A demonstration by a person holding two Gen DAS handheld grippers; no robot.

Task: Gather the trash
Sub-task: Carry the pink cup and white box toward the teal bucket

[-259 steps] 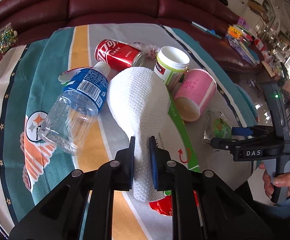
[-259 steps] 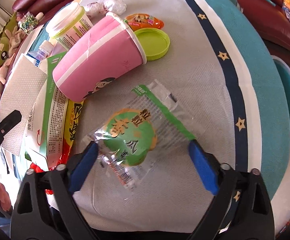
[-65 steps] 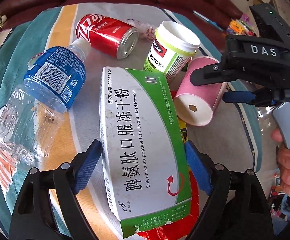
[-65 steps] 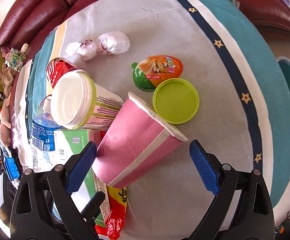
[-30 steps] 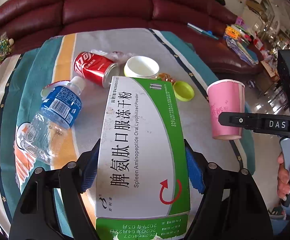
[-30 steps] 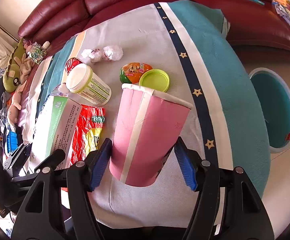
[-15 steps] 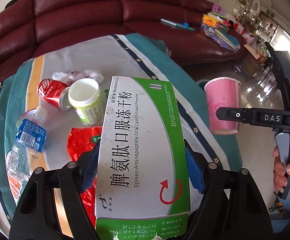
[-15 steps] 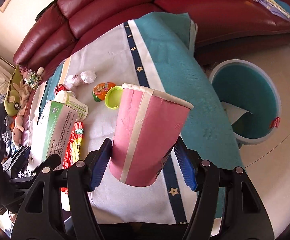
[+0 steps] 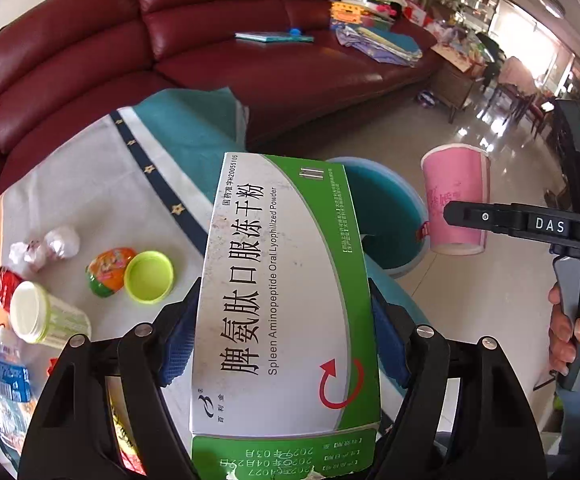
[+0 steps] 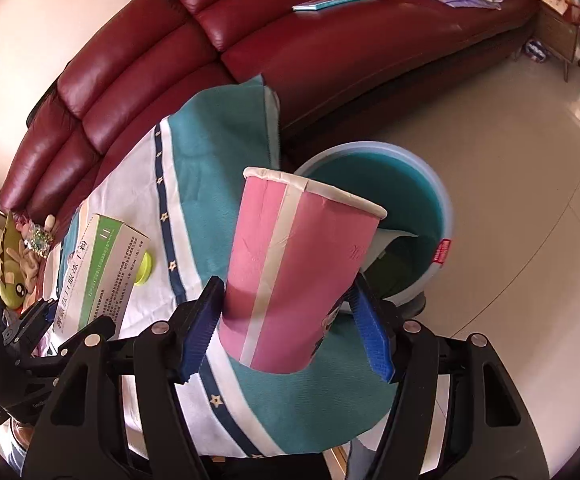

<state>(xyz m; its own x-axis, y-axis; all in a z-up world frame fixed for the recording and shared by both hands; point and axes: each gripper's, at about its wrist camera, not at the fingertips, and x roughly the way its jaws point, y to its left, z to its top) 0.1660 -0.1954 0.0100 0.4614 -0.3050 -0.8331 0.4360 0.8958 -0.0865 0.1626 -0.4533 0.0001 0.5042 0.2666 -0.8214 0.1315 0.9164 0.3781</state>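
Observation:
My left gripper [image 9: 282,336] is shut on a green-and-white medicine box [image 9: 286,280], held in the air past the table's edge. My right gripper [image 10: 286,332] is shut on a pink paper cup [image 10: 294,272], upright with its rim up. The cup [image 9: 456,204] also shows in the left wrist view, hanging over the floor beside the teal trash bin [image 9: 390,220]. In the right wrist view the bin [image 10: 402,184] stands on the floor just behind the cup, with some paper inside. The box [image 10: 98,272] appears at the left there.
On the tablecloth [image 9: 102,184] lie a green lid [image 9: 149,277], an orange egg-shaped toy [image 9: 108,270], crumpled wrappers [image 9: 46,246], a white-lidded jar [image 9: 40,318], a red can [image 9: 4,286] and a water bottle [image 9: 8,380]. A dark red sofa [image 10: 210,40] runs behind. Shiny tiled floor [image 10: 530,160] surrounds the bin.
Both grippers have swung away from the middle of the table toward its edge and the bin, carrying the box and the cup. The bin has come into full view.

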